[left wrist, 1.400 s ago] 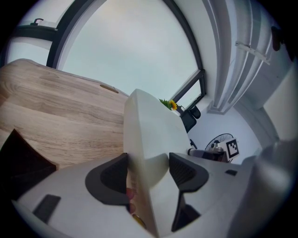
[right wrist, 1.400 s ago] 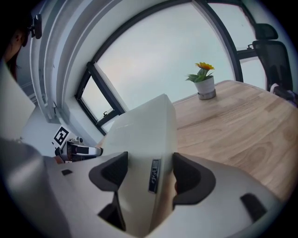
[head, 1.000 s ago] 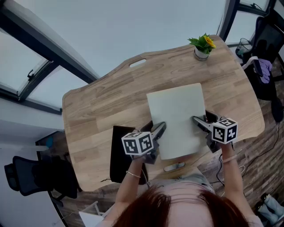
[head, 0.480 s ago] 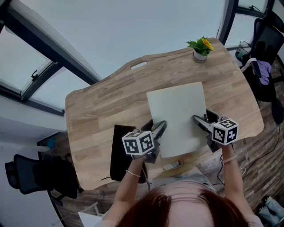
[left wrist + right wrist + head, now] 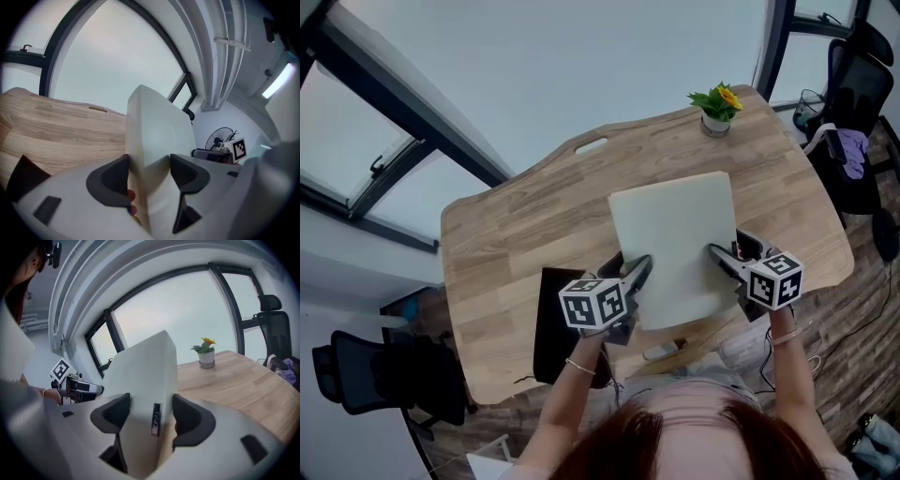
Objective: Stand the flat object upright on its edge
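On the left part of the bench (image 5: 506, 253) a dark pad (image 5: 551, 319) lies flat, near the left gripper (image 5: 636, 272). That gripper's jaws are clenched on the left side edge of the board (image 5: 675, 239). In the left gripper view a dark pad sits against each face of the board (image 5: 157, 126). Red and yellow spots show on the edge by the left pad, too small to read.

The board is white, and its long axis runs from near to far. It lies between the two grippers, off the bench at its near end and tilted with the far edge lower. I cannot tell whether that far edge touches the wood.

The right gripper (image 5: 719, 255) mirrors the left. In the right gripper view its jaws (image 5: 149, 416) stand wide but grasp the board's (image 5: 140, 376) right side edge, which fills the gap between the pads. A small dark slot or label sits on that edge, unreadable.

Both hands are equally near and hold matching spots toward the near end. I judge the coming move to turn on the far edge: the near end swings up over it until the board stands on that edge, and uneven lift could twist it.

Each gripper's cube carries only black-and-white square markers, no words. Far right, a plant (image 5: 715, 101) with a yellow flower stands well apart from the board. Beyond the bench's right end is a black chair (image 5: 853, 141).
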